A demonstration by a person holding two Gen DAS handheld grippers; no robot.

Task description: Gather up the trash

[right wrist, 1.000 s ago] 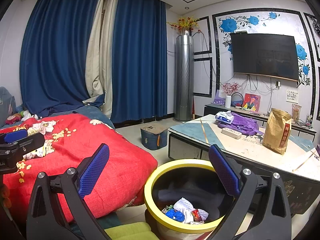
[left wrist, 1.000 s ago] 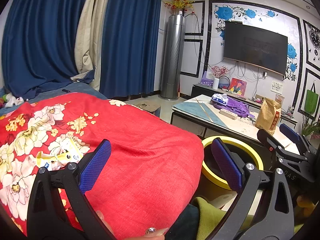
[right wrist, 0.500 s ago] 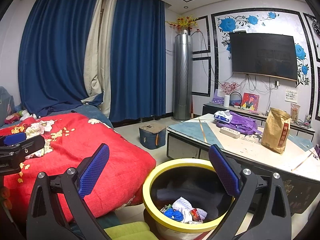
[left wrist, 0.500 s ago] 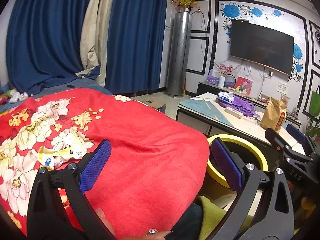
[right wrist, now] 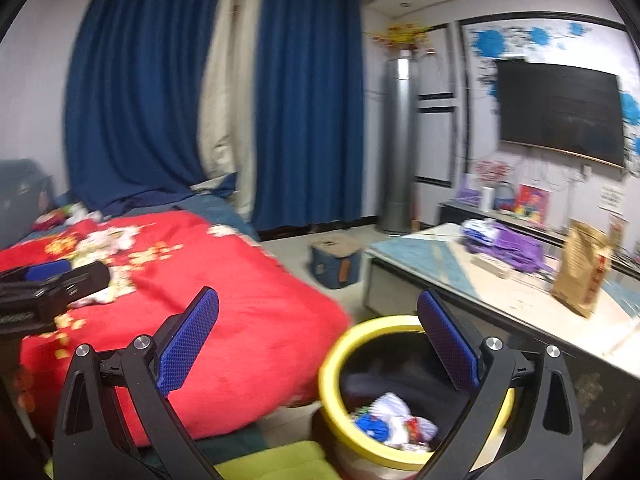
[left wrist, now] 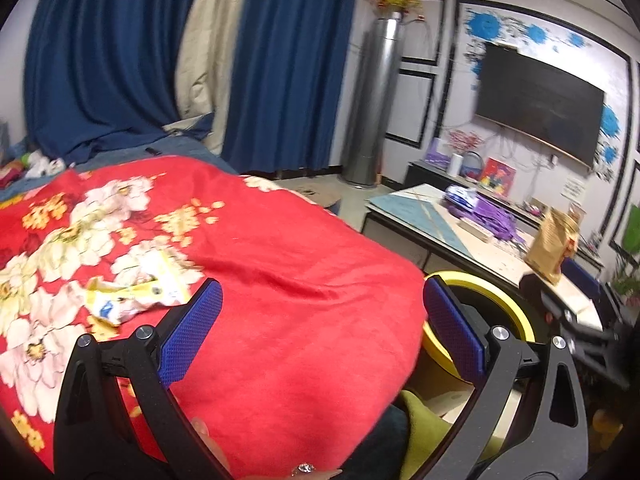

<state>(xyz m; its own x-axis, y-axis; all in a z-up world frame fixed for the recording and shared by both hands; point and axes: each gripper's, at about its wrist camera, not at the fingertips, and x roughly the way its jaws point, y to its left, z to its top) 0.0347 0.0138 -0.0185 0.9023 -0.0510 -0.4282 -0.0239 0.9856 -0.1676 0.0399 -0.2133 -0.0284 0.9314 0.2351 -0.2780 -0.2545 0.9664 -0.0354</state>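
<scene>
While both hand-held grippers hang idle over the foot of it, the bed (left wrist: pixel 304 320) takes up most of the room, one wide soft mound under a red flowered quilt (left wrist: pixel 280 264). One bench (right wrist: pixel 520 304) stands to the right of it, carrying a brown paper bag (right wrist: pixel 582 276), a purple heap and a few small oddments too blurred to count.

Wedged between bed and bench sits one bin (right wrist: pixel 332 364), black inside with a yellow rim. Several scraps already lie in its bottom, white, blue and red; I make out three or four, no more exactly than that.

The left hand-held gripper (left wrist: pixel 320 332) has its blue pads spread wide apart with nothing between them, and the right hand-held gripper (right wrist: pixel 318 344) is the same, gaping over the bin's near edge.

Smallest of all is the piece that matters: one crumpled yellow and white wrapper (left wrist: pixel 132 296), lying on the quilt just left of the left gripper's pad, among the printed flowers. It looks feather-light, thin and crinkly, likely slick film that will crush flat and offer no resistance. I would pinch it at the bunched middle, where the folds give bulk, rather than a loose flap, and keep the pads clear of the quilt, which is soft enough to be gathered up along with it.
</scene>
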